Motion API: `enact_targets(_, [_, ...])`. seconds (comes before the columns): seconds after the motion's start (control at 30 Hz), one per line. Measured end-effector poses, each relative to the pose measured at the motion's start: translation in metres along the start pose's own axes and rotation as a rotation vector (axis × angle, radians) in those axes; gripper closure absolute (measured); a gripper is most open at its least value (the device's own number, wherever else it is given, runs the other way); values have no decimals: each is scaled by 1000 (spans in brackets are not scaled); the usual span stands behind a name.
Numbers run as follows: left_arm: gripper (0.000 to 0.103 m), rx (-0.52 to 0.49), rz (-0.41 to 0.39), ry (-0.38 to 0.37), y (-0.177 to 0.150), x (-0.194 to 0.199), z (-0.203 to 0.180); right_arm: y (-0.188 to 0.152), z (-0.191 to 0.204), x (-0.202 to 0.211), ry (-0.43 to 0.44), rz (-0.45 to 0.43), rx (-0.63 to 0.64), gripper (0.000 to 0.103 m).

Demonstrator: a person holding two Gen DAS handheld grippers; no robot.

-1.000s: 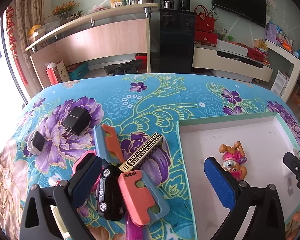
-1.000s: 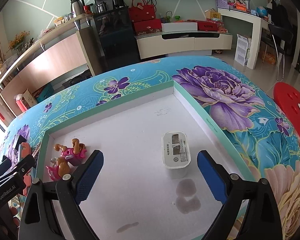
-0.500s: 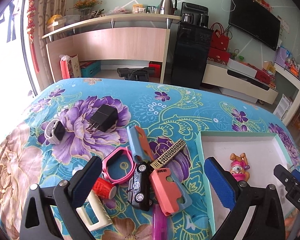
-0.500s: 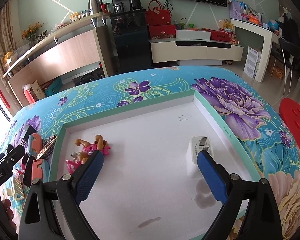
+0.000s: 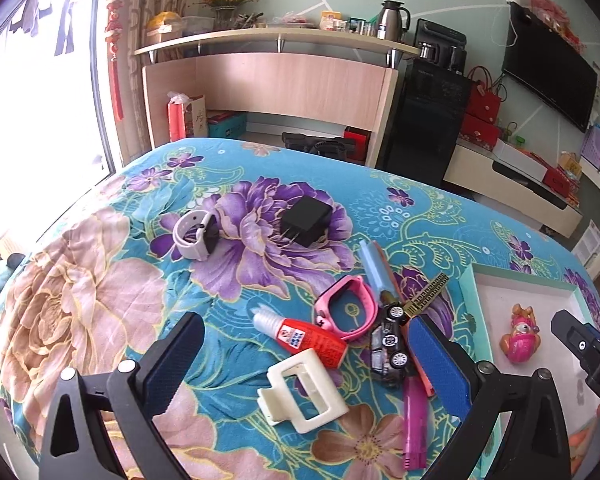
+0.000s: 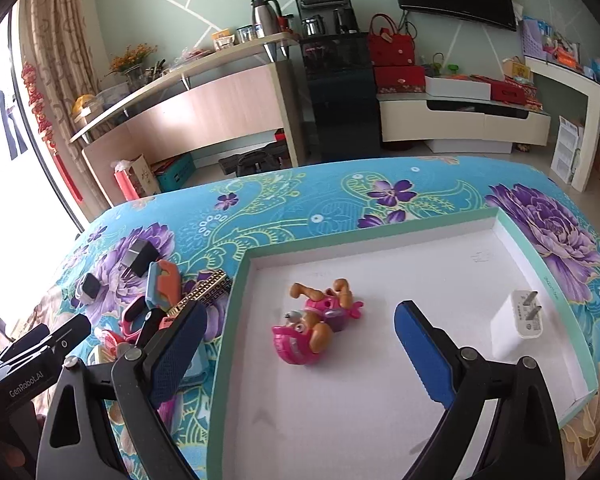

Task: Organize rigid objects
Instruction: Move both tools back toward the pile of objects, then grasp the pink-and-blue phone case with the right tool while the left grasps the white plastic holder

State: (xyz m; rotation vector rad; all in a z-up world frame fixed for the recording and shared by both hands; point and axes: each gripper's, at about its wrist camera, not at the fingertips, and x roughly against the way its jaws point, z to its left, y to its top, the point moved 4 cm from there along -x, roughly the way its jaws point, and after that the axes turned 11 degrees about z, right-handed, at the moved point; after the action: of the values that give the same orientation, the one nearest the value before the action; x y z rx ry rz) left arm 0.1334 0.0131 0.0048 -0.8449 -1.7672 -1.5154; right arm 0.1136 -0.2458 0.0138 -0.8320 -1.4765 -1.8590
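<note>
My left gripper is open and empty above a heap of small objects on the flowered tablecloth: a white clip, a red glue tube, a pink watch band, a black toy car, a magenta pen. A black charger and a white smartwatch lie farther back. My right gripper is open and empty over the white tray, which holds a pink toy dog and a white plug adapter.
The tray's green rim borders the heap on the right. A blue and orange case and a patterned comb lie left of the tray. The table edge falls off at left near the window.
My left gripper has swung left and back, bringing the glue tube, white clip and smartwatch into view. My right gripper has swung left, away from the white plug adapter, toward the toy dog.
</note>
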Motion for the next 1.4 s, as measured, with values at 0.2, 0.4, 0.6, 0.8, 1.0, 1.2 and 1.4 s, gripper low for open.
enact_targets(0.2, [0,81,26,-8,-1,-3,34,-5,40,-14,33,44,85,8])
enact_targets(0.4, [0,95,92,-37,-8,-12,46,-13,74,-31,77,96,156,8])
enact_targets(0.6, [0,54,152,-53,-15,-21,38,-18,81,-38,82,111,168,8])
enact_targets(0.8, [0,2,210,-66,-24,-35,22,-16,69,-40,79,116,131,8])
enact_targets(1.0, [0,-48,258,-39,-32,-48,11,-16,71,-45,88,131,145,8])
enact_targets(1.2, [11,-60,286,-33,-36,-54,7,-17,80,-54,110,155,178,18])
enact_targets(1.4, [26,-75,294,-33,-38,-54,4,-19,87,-61,130,172,199,29])
